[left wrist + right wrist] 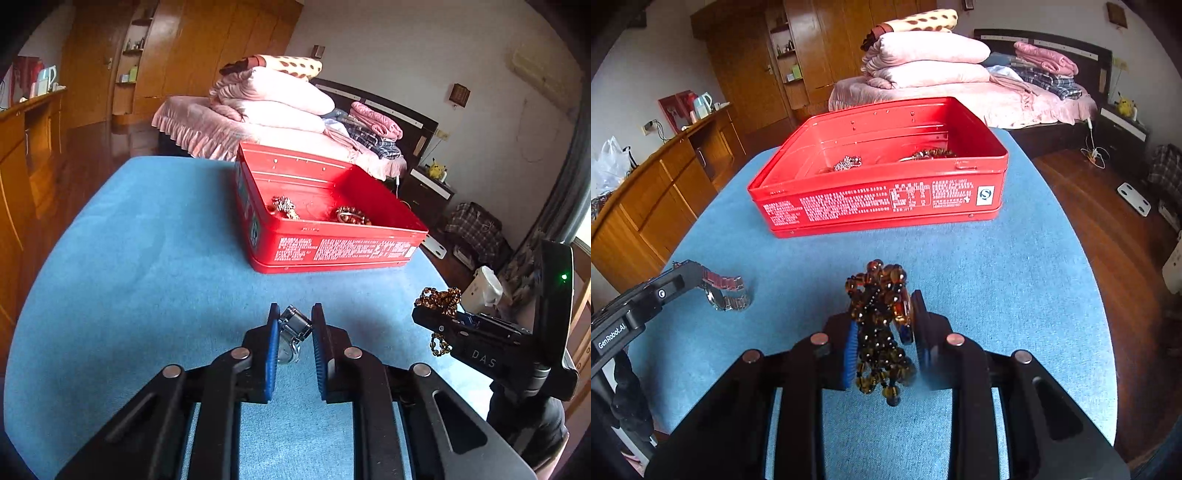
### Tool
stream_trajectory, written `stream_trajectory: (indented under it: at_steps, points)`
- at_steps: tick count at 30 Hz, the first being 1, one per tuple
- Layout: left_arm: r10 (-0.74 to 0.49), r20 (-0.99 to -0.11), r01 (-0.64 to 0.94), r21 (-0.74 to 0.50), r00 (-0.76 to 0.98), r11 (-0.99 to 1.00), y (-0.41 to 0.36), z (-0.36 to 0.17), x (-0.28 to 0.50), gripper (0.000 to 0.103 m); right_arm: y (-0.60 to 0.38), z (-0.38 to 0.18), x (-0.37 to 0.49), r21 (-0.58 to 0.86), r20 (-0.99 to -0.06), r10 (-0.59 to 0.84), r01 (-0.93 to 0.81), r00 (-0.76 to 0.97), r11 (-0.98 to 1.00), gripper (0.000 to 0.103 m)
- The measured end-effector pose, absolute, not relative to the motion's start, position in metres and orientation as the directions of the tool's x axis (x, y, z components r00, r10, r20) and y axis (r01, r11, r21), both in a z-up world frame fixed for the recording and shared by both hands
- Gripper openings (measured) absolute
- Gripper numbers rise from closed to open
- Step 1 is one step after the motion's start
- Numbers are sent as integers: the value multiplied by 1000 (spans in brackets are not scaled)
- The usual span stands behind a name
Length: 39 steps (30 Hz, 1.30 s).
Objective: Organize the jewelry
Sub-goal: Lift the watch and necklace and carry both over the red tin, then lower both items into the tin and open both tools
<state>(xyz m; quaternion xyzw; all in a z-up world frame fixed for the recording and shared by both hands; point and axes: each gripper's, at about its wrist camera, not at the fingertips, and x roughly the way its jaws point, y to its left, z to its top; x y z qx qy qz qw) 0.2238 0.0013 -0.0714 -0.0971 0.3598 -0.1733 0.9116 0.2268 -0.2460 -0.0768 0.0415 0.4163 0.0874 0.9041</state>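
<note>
Two grippers each pinch a piece of jewelry above the blue tabletop (147, 240). Left gripper (294, 325) clamps a silver watch (293, 332); right gripper (882, 325) squeezes a bunch of amber beads (879, 332). Beyond them sits an open red tin (879, 199) with two more pieces lying inside.

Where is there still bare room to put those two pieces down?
Inside the red tin, the floor between the silver piece and the bead pile is bare. The blue cloth is free between the tin and both tools, and beside the tin. Crowded: only the tin's two occupied spots.
</note>
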Motion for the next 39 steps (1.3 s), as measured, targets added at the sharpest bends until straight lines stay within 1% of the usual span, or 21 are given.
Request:
stream_trajectory:
  at_steps: [11,20,24,33,39]
  points:
    - [-387,-581,251,-304,716,919,5,-46,228,17,-245,-44,229,124,-716,197,-157,670,980,25]
    - [-359,-558,242,-275,748,931,0,-20,255,17,-241,-24,250,119,-710,203,-169,674,978,25]
    - [-347,-555,240,-258,756,936,-8,-11,268,17,-240,-16,266,118,-705,200,-165,681,979,25]
    - [-362,-526,267,-250,770,931,-34,13,309,17,-246,-1,310,122,-700,183,-137,690,983,25]
    - [-354,-547,269,-231,759,935,-55,13,344,17,-253,-1,344,114,-718,155,-106,679,988,25]
